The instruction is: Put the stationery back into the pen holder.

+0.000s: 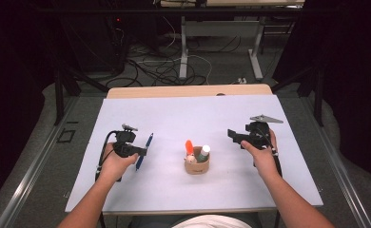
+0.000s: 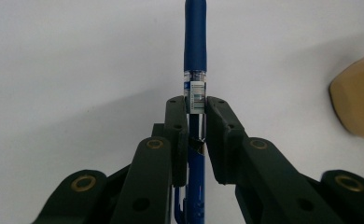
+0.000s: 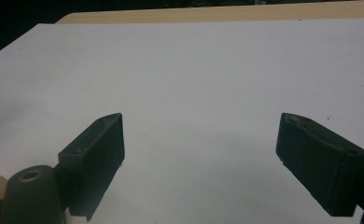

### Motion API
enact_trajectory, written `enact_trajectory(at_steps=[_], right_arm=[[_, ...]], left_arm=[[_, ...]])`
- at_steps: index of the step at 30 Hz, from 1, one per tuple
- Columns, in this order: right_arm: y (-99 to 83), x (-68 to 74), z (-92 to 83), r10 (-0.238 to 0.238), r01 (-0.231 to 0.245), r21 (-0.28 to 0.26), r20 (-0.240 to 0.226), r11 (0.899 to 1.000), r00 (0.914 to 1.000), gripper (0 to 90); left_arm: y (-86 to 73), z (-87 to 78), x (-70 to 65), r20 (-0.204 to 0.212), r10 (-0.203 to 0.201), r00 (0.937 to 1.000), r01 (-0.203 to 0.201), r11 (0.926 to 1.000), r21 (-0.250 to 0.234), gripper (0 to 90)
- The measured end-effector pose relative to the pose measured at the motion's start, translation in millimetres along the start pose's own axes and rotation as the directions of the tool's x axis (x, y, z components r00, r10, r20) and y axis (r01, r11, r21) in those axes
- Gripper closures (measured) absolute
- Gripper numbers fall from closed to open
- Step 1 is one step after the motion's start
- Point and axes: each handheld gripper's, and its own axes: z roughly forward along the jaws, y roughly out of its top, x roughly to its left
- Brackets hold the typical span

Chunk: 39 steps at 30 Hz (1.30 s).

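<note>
Since the left gripper (image 2: pixel 196 116) already pinches the blue pen (image 2: pixel 195 51) mid-barrel left of the cardboard cup (image 1: pixel 197 165), I'd tip it upright, probably tip-down, before dropping it in; right gripper (image 3: pixel 201 158) hangs wide, empty.

I've got open white table sheet (image 1: pixel 183 114) across the whole far half, nothing in either gripper's way there. Only obstacle is the small brown cup (image 1: pixel 197 165) near centre, with markers sticking up, between my hands. Near edge also free.
</note>
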Motion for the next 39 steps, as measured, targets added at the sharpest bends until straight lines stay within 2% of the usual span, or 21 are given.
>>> enact_trajectory(at_steps=[6,10,16,21,24,27,29,34,37,39], right_arm=[[0.8,4.8,0.6,-0.01,0.01,0.011,-0.013,1.0,0.9999,14.8],[1.5,5.8,0.9,-0.015,0.015,0.017,-0.021,1.0,0.9997,14.8],[5.3,10.7,0.5,-0.032,0.032,0.01,-0.034,0.999,0.9989,13.9],[10.0,16.2,1.8,-0.036,0.036,0.004,-0.056,0.999,0.9978,9.1],[13.4,18.2,4.3,-0.02,0.022,0.018,-0.067,1.0,0.9976,7.7],[16.1,20.1,6.3,-0.005,0.007,0.023,-0.081,1.0,0.9967,7.7],[17.8,22.4,7.6,0.009,-0.006,0.027,-0.09,1.0,0.9959,7.3],[24.8,30.0,7.3,0.014,-0.011,0.027,-0.13,1.0,0.9914,7.8],[30.3,35.8,6.8,0.001,0.001,0.013,-0.154,1.0,0.9881,14.6],[33.4,39.0,7.2,-0.011,0.012,0.005,-0.18,1.0,0.9836,15.6]], left_arm=[[5.8,-2.7,-6.9,0.006,0.005,1.0,-0.005,0.9981,-0.061,79.8],[9.8,-4.7,-10.7,0.024,0.021,0.9995,-0.019,0.9961,-0.086,79.9],[15.7,-3.4,-19.9,0.04,0.026,0.9988,-0.02,0.9897,-0.142,79.8],[22.9,-3.5,-28.2,0.063,0.042,0.9971,-0.031,0.9852,-0.168,79.8],[26.6,-1.3,-33.2,0.075,0.044,0.9962,-0.027,0.9783,-0.205,79.8],[30.4,0.2,-38.2,0.084,0.06,0.9947,-0.039,0.9731,-0.227,79.8],[32.6,1.3,-41.1,0.093,0.073,0.993,-0.047,0.9668,-0.251,79.8],[37.1,2.9,-46.6,0.113,0.086,0.9898,-0.05,0.9547,-0.293,79.8],[38.8,4.2,-49.5,0.123,0.095,0.9878,-0.049,0.9432,-0.328,79.8],[39.7,4.3,-50.9,0.13,0.105,0.9859,-0.055,0.937,-0.345,79.8]])
